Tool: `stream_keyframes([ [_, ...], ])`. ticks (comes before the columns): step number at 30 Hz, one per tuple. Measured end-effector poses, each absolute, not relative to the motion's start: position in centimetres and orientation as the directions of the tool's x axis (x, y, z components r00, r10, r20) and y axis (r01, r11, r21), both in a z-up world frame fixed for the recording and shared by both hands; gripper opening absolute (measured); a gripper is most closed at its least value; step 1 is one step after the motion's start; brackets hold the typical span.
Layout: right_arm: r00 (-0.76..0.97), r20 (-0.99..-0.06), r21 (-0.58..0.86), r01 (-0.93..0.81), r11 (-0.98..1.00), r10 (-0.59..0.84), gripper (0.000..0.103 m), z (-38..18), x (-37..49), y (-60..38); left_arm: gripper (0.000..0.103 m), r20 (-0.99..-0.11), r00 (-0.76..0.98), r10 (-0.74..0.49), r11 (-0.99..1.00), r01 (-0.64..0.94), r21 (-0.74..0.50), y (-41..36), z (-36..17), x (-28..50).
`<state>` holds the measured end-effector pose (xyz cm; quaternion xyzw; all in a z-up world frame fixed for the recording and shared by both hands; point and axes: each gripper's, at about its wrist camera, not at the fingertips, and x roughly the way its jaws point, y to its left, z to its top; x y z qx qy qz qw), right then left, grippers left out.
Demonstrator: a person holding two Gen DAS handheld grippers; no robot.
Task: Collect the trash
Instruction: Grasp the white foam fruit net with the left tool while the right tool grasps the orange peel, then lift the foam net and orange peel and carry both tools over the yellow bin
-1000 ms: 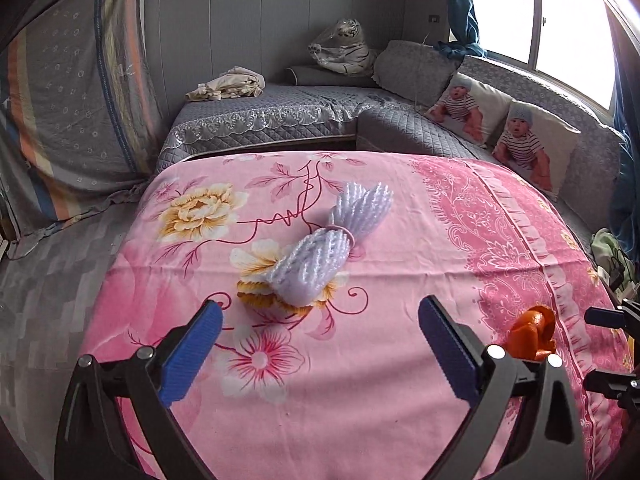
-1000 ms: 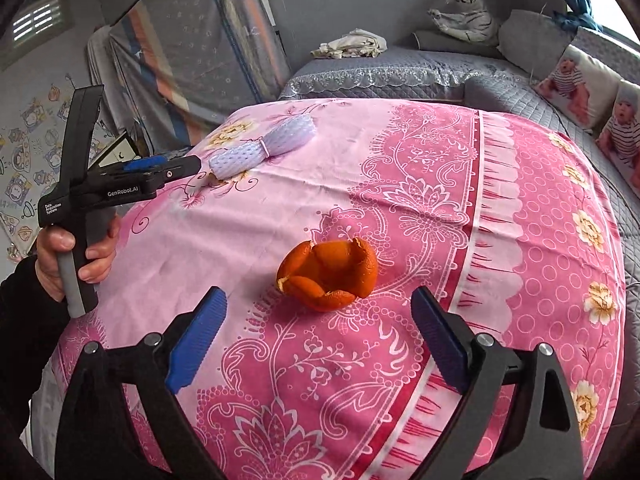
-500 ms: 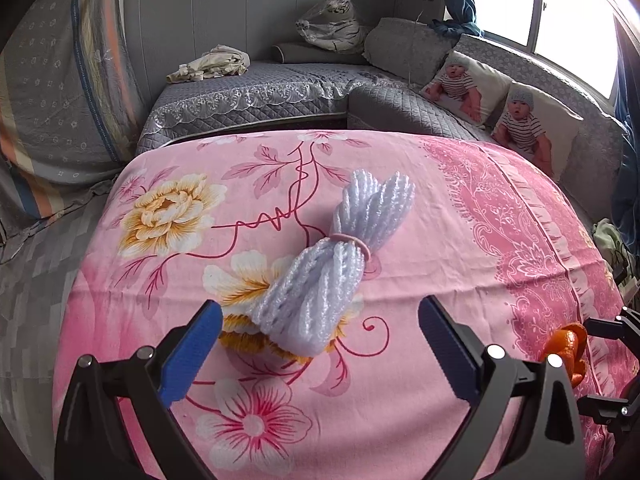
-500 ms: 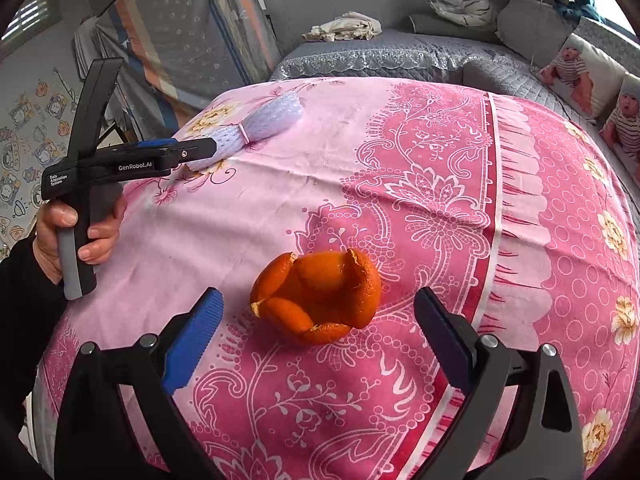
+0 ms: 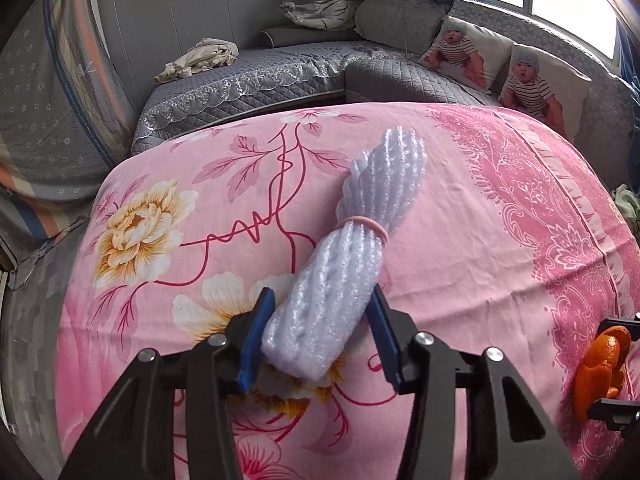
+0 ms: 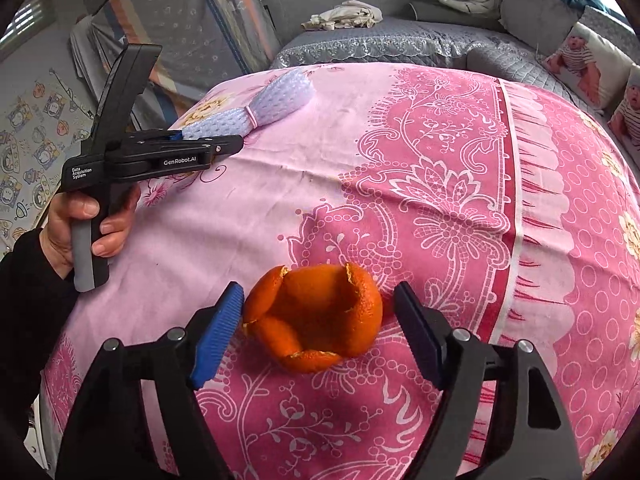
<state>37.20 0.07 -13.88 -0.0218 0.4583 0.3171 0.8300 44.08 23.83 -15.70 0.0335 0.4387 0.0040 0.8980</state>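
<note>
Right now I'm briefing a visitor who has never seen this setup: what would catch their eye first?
Probably the bright orange peel, lying on the pink floral cloth between the fingers of the right gripper, whose jaws are closing around it. Next, the white foam net bundle tied with a pink band, its near end between the closing jaws of the left gripper.
</note>
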Motion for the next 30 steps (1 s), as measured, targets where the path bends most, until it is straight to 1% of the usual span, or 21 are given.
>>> stream_keyframes([
  [1, 0.379, -0.773, 0.254, -0.551, 0.795, 0.509, 0.063, -13.9, 37.1, 0.1, 0.039, -0.784, 0.619, 0.039, 0.998, 0.020, 0.066, 23.8, -15.7, 44.1],
  [5, 0.393, -0.770, 0.230, -0.563, 0.794, 0.502, 0.050, -13.6, 37.0, 0.4, 0.025, -0.767, 0.640, 0.044, 0.998, 0.011, 0.067, 23.6, -15.2, 44.1],
  [6, 0.395, -0.769, 0.230, -0.561, 0.795, 0.502, 0.046, -13.5, 37.0, 0.4, 0.023, -0.762, 0.646, 0.050, 0.997, 0.007, 0.072, 23.6, -15.0, 44.1],
  [8, 0.400, -0.766, 0.228, -0.562, 0.795, 0.503, 0.042, -13.3, 37.0, 0.3, 0.018, -0.753, 0.656, 0.052, 0.997, 0.004, 0.072, 23.5, -14.7, 44.0],
  [11, 0.411, -0.764, 0.214, -0.566, 0.796, 0.497, 0.037, -13.1, 36.9, 0.3, 0.017, -0.739, 0.672, 0.051, 0.997, 0.005, 0.074, 23.4, -14.2, 43.5],
  [15, 0.420, -0.757, 0.213, -0.566, 0.797, 0.500, 0.034, -12.8, 36.8, 0.2, 0.016, -0.722, 0.691, 0.045, 0.998, 0.005, 0.067, 23.4, -13.0, 42.5],
  [30, 0.461, -0.726, 0.204, -0.564, 0.800, 0.510, 0.032, -9.4, 33.6, -1.8, 0.016, -0.669, 0.743, -0.023, 1.000, 0.007, -0.027, 22.2, -8.9, 36.0],
])
